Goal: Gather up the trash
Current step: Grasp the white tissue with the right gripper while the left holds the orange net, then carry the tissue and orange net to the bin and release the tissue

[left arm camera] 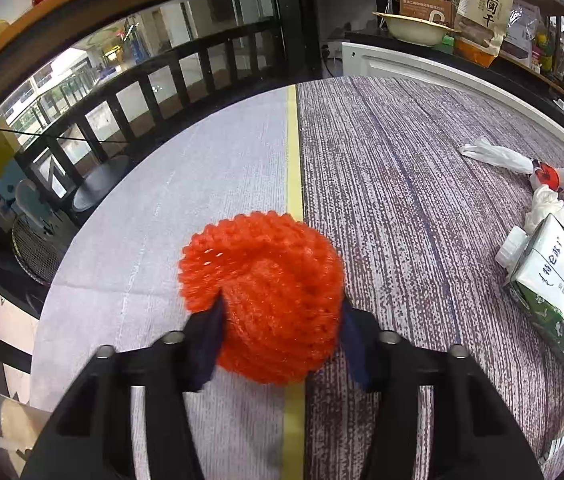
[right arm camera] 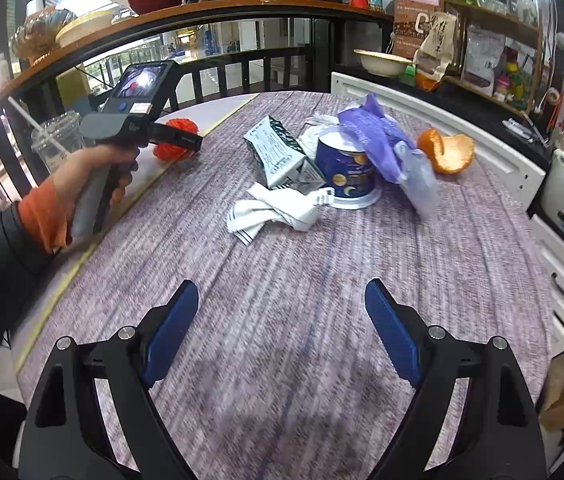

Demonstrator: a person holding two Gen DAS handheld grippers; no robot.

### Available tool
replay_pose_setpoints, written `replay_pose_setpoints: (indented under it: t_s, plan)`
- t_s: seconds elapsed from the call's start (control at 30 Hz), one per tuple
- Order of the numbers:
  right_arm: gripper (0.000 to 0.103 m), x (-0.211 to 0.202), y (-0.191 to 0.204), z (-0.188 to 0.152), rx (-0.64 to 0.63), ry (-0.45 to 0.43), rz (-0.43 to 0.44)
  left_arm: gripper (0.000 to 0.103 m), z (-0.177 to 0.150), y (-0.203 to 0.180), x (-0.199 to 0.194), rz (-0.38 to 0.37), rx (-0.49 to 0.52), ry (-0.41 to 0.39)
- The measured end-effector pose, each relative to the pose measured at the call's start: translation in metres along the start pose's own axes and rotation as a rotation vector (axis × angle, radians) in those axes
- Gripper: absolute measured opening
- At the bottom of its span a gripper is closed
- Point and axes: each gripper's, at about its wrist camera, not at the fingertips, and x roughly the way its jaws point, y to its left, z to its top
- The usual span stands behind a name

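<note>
The left gripper (left arm camera: 279, 320) was clamped on an orange foam net (left arm camera: 261, 296). The right gripper (right arm camera: 282, 328) hung with fingers apart, near the carton (right arm camera: 277, 156) and tub (right arm camera: 346, 176)

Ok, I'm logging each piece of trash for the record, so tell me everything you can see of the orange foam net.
The orange foam net is a bright orange-red open-mesh sleeve, foam-like and springy looking, bunched into a rounded ball with a loose curled flap at its upper left. The left gripper is shut on it, its dark blue pads pressing both sides. It sits over the yellow stripe of the table cloth; whether it rests on the cloth or is lifted cannot be told.
</note>
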Motion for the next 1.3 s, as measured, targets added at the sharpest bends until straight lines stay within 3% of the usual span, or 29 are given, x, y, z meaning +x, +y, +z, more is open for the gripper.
replay_pose_setpoints:
  t_s: [0.03,0.13,0.47,0.57,0.63,0.7,0.73,0.8,1.3]
  plan:
    - [0.084,0.004,0.001,0.003,0.008,0.007,0.009,0.033,-0.001,0.003,-0.003,-0.014,-0.012,-0.001]
    - [0.084,0.023,0.003,0.015,0.024,0.03,0.02,0.029,-0.004,0.007,-0.012,-0.063,-0.04,-0.003]
    - [0.083,0.087,-0.008,0.054,0.089,0.092,-0.03,0.028,-0.03,-0.005,-0.067,-0.19,-0.005,-0.086]
    - [0.074,0.102,-0.019,0.06,0.15,0.123,-0.021,0.028,-0.04,-0.01,-0.076,-0.225,0.014,-0.097]
    - [0.056,0.109,-0.023,0.06,0.183,0.145,0.005,0.028,-0.044,-0.012,-0.079,-0.242,0.025,-0.097]
    - [0.051,0.11,-0.022,0.06,0.184,0.142,0.008,0.028,-0.048,-0.012,-0.081,-0.248,0.032,-0.101]
    - [0.042,0.11,-0.021,0.06,0.177,0.142,0.005,0.028,-0.049,-0.013,-0.082,-0.252,0.034,-0.101]
    - [0.039,0.108,-0.021,0.058,0.172,0.136,0.006,0.028,-0.053,-0.013,-0.084,-0.262,0.038,-0.099]
    - [0.034,0.059,-0.022,0.033,0.194,0.076,0.066,0.028,-0.085,-0.027,-0.115,-0.325,0.051,-0.114]
